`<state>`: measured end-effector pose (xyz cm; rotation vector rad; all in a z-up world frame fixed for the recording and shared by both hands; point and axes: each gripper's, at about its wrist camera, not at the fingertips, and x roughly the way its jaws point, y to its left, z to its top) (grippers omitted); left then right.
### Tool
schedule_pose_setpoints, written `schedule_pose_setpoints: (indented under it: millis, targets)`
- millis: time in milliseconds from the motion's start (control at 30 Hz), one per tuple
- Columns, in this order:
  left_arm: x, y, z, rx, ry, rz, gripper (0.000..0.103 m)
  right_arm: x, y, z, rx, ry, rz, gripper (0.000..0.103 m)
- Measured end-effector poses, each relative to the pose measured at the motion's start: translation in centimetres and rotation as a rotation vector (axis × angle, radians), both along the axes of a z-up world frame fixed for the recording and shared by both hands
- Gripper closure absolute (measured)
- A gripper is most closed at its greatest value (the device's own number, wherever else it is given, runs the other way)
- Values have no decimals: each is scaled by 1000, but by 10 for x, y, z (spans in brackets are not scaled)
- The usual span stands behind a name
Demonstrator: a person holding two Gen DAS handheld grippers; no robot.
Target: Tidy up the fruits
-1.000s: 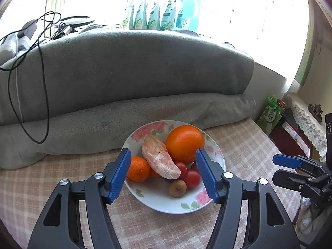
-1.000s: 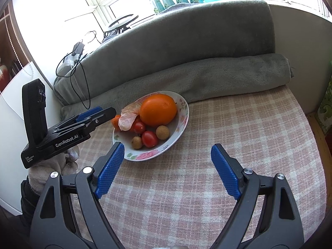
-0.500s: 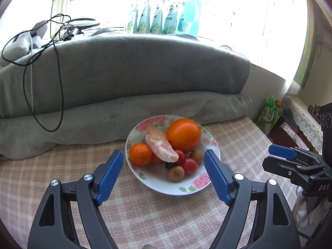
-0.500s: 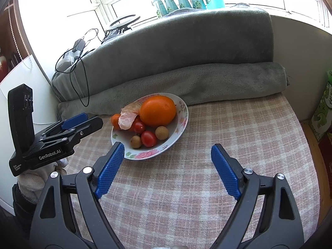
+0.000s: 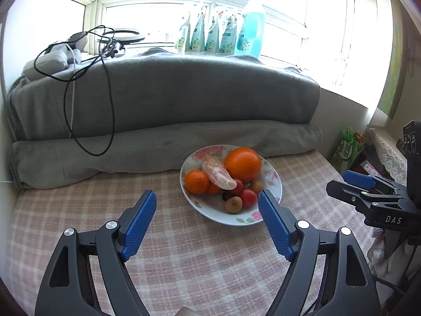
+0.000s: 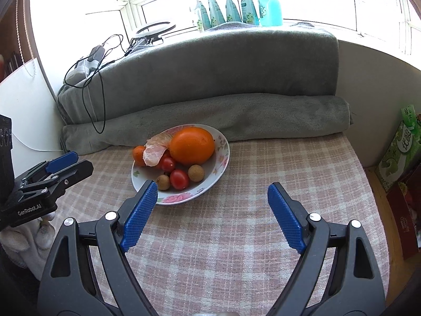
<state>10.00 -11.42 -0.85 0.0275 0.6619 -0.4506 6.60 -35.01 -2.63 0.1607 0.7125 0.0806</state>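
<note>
A floral white plate [image 5: 273, 184] [image 6: 223, 158] sits on the checked tablecloth. It holds a large orange [image 5: 242, 164] [image 6: 191, 145], a small mandarin [image 5: 196, 181] [image 6: 138, 155], a peeled pomelo segment [image 5: 217, 174] [image 6: 155, 151], red cherry tomatoes [image 5: 248, 197] [image 6: 179, 179] and brown longans [image 5: 233, 204] [image 6: 196, 172]. My left gripper [image 5: 206, 205] is open and empty, short of the plate. My right gripper [image 6: 211, 197] is open and empty, near the plate's front right rim.
A grey blanket-covered sofa back [image 5: 163, 100] and rolled blanket [image 5: 158, 147] border the table's far side. Black cables [image 5: 105, 79] hang over it. Bottles [image 5: 223, 34] line the windowsill. A green carton [image 6: 402, 147] stands beyond the table's right edge.
My left gripper has pulled back and to the left from over the plate, so the plate now lies ahead to its right. My right gripper has pulled back slightly.
</note>
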Motion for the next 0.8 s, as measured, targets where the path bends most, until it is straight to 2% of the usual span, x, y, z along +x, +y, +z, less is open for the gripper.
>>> schedule_pose_setpoints:
  millis: [167, 233, 400, 467, 533, 800]
  targets:
    - [-14, 10, 2, 20, -18, 25, 19, -5, 6, 4, -64, -17, -20, 15]
    - [-20, 13, 1, 52, -33, 50, 19, -8, 8, 5, -94, -25, -29, 15]
    - [-30, 24, -1, 66, -35, 98, 19, -15, 12, 8, -137, -42, -50, 15]
    - [-35, 29, 0, 68, -41, 118, 19, -19, 15, 10, -161, -56, -58, 4]
    - [-40, 34, 3, 58, -49, 132, 19, -25, 19, 12, -182, -83, -63, 0]
    - [-56, 39, 13, 30, -68, 148, 18, -39, 33, 20, -168, -117, -41, 0]
